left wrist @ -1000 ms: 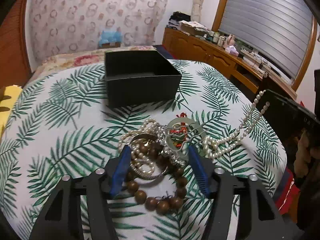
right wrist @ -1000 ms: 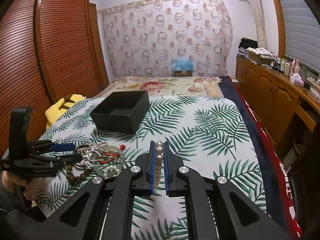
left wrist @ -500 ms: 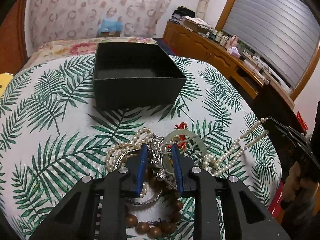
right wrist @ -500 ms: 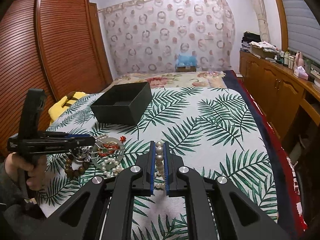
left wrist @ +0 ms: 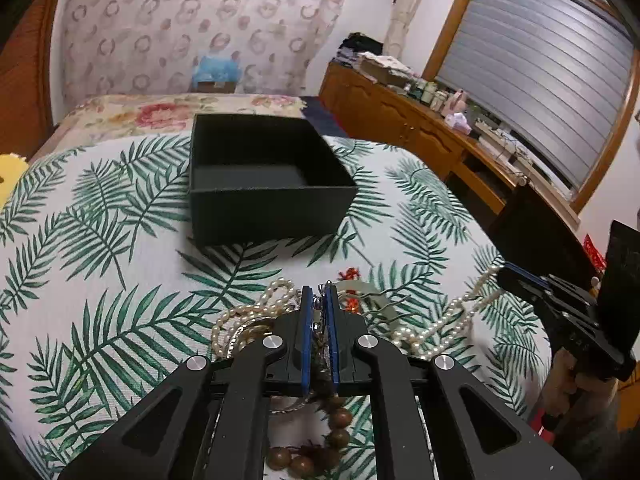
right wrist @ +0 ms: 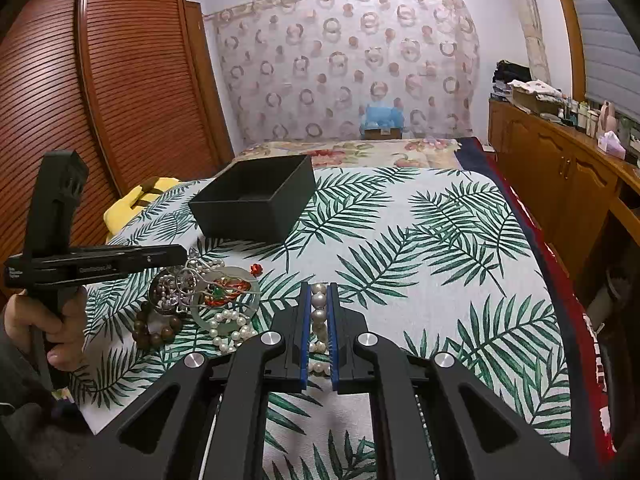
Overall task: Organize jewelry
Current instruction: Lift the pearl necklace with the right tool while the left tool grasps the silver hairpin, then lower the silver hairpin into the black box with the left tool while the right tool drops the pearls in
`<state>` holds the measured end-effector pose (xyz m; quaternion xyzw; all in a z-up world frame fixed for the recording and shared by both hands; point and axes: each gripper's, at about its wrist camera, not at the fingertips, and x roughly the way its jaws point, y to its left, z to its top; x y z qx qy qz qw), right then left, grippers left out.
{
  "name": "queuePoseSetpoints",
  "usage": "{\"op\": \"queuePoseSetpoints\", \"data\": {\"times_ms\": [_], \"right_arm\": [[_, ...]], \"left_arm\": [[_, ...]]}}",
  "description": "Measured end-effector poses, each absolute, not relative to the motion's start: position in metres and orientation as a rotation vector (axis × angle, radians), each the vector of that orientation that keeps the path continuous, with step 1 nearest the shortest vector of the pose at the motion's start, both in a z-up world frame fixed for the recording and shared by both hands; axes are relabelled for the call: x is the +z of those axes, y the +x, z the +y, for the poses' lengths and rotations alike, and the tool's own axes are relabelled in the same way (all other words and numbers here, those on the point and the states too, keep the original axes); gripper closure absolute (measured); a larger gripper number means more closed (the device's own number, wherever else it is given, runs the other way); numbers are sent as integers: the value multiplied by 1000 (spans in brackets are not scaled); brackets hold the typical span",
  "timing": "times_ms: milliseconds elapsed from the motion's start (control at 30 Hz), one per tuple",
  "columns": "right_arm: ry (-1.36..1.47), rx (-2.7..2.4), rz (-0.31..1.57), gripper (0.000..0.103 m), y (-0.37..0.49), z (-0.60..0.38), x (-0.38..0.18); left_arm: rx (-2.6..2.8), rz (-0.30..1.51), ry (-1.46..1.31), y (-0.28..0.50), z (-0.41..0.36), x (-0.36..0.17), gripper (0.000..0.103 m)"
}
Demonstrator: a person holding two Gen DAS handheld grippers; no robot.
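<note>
On the palm-leaf bedspread [right wrist: 420,248] the jewelry sits in a tangled heap at lower centre of the left wrist view and at lower left of the right one. The left gripper [left wrist: 319,308] has just been closing and its blue pads now pinch a silvery chain piece [left wrist: 318,322] in that heap, above the wooden bead bracelet [left wrist: 320,448]. The right gripper [right wrist: 319,304] is clamped on the pearl necklace [right wrist: 319,312], whose strand trails back to the heap. The open black box [left wrist: 264,184] stands beyond the heap, upper centre, apart from it
</note>
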<state>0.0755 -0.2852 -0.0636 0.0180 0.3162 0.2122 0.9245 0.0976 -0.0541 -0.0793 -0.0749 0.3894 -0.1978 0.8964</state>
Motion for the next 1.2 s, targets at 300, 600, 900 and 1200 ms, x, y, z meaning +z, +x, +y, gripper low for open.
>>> {"op": "queuePoseSetpoints", "data": {"times_ms": [300, 600, 900, 1200], "right_arm": [[14, 445, 629, 94, 79, -278, -50], [-8, 471, 557, 94, 93, -270, -15], [-57, 530, 485, 94, 115, -244, 37], [-63, 572, 422, 94, 139, -228, 86]], "left_arm": [[-413, 721, -140, 88, -54, -53, 97], [-376, 632, -62, 88, -52, -22, 97], [-335, 610, -70, 115, -32, -11, 97], [-307, 617, -88, 150, -19, 1, 97]]}}
